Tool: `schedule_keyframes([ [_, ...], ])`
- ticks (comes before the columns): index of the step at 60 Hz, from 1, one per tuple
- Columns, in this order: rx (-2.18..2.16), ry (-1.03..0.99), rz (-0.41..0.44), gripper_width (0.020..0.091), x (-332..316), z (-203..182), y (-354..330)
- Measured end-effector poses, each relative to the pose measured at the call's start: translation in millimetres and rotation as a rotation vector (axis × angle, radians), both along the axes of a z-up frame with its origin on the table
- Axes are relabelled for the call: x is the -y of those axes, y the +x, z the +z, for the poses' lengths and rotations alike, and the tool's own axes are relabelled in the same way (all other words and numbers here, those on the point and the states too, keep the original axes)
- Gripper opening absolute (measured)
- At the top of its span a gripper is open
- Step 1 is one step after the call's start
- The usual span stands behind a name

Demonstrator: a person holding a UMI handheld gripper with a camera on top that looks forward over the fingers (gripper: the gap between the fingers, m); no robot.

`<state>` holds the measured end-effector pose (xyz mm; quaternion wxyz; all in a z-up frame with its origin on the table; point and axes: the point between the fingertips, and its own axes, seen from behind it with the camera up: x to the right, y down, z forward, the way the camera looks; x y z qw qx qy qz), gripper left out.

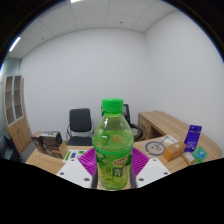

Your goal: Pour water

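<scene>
A green plastic bottle with a green cap and a green label stands upright between my fingers, lifted well above the desk. My gripper is shut on the bottle: both purple pads press against its sides at label height. The bottle's base is hidden below, between the fingers. No cup or other vessel for the water shows in this view.
Below and beyond lies a wooden desk with a blue box, an orange box and a round grey object. A black chair stands at the far wall, and shelving lines the left wall.
</scene>
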<state>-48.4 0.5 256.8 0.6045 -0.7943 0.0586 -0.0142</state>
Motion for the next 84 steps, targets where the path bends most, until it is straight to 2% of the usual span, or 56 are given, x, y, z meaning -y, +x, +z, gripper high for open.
schedule_keyframes([
  [16,0.086,-0.082,-0.023,0.0440,-7,-106,88],
  [31,-0.010,-0.108,0.009,0.0458,-19,-184,99],
  [32,-0.012,-0.121,0.018,0.0483,-17,-191,98],
  [34,-0.002,-0.071,0.029,0.0479,-17,-181,97],
  [40,-0.007,-0.057,0.046,0.0489,-11,-184,93],
  [52,0.008,-0.083,0.048,0.0590,-10,-187,94],
  [55,0.018,-0.116,0.035,0.0663,-6,-192,98],
  [58,0.024,-0.149,0.023,0.0838,1,-196,99],
  [59,0.021,-0.150,0.024,0.0876,5,-196,98],
  [61,0.014,-0.154,0.023,0.0849,12,-194,97],
  [75,0.014,-0.253,0.016,0.0859,112,-191,72],
  [84,0.000,-0.281,-0.006,0.0858,181,-157,48],
])
